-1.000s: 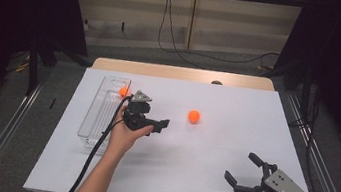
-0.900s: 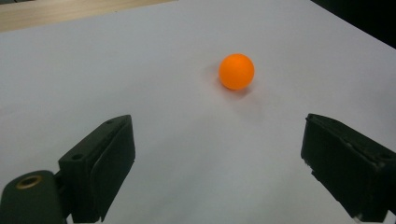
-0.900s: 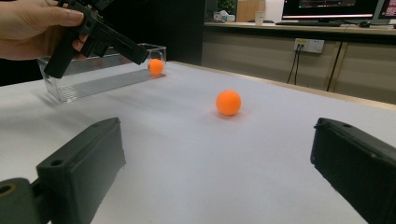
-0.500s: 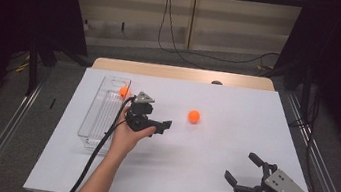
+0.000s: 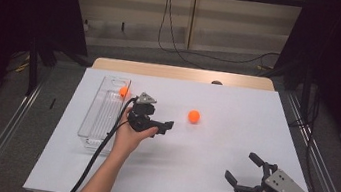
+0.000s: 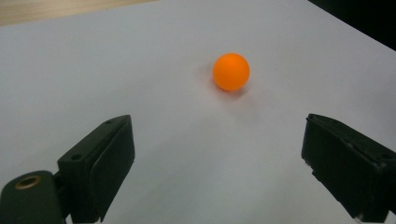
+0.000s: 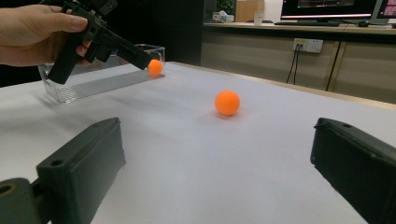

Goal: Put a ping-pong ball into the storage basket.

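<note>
Bright orange ball (image 5: 194, 116) on the white table (image 5: 207, 182), plain, no markings, with a soft grey shadow under it. A second orange ball (image 5: 123, 91) sits in the clear tray (image 5: 97, 116), see-through with a ribbed floor. Left gripper (image 5: 167, 126) is matt black, a grey plate on top, a black cable trailing. Right gripper (image 5: 241, 170) is black too, with a pale grey plate dotted with dark holes. A light wood edge shows past the white sheet; the floor is grey.
</note>
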A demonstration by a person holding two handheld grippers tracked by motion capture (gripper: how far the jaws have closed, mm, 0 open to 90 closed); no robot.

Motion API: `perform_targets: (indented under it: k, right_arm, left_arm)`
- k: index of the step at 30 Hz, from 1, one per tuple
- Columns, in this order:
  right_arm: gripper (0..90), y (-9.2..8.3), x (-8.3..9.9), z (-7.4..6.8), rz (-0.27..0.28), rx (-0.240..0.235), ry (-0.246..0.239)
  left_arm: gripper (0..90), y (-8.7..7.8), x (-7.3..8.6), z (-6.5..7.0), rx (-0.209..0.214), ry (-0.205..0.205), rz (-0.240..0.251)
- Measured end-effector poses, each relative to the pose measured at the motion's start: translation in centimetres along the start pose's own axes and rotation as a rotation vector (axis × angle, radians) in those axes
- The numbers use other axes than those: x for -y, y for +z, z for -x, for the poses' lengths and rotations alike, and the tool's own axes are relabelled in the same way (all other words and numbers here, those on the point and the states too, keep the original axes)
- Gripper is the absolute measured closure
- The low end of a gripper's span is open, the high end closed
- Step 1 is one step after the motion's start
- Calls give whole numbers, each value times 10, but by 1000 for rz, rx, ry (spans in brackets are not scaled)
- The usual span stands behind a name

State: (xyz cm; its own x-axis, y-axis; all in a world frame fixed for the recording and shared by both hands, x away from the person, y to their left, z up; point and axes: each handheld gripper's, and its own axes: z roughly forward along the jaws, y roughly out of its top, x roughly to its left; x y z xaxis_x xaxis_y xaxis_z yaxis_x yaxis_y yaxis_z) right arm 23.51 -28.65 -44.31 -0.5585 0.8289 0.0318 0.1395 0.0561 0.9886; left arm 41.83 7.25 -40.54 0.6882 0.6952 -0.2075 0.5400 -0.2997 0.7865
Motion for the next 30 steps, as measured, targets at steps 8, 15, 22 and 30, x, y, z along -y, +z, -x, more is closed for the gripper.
perform_targets:
  k: [8, 15, 22, 30]
  right_arm:
    - [23, 0, 0, 0, -1, -3, -4]
    - [23, 0, 0, 1, -2, -4, 2]
    - [22, 2, 0, -1, -2, -10, -4]
    - [23, 1, 0, 2, 4, -4, 9]
  left_arm:
    - [96, 1, -1, 0, -4, -2, 8]
    - [96, 2, -1, 0, -8, -2, 7]
    - [97, 6, -1, 0, -8, -2, 12]
    - [97, 8, -2, 2, -21, -4, 12]
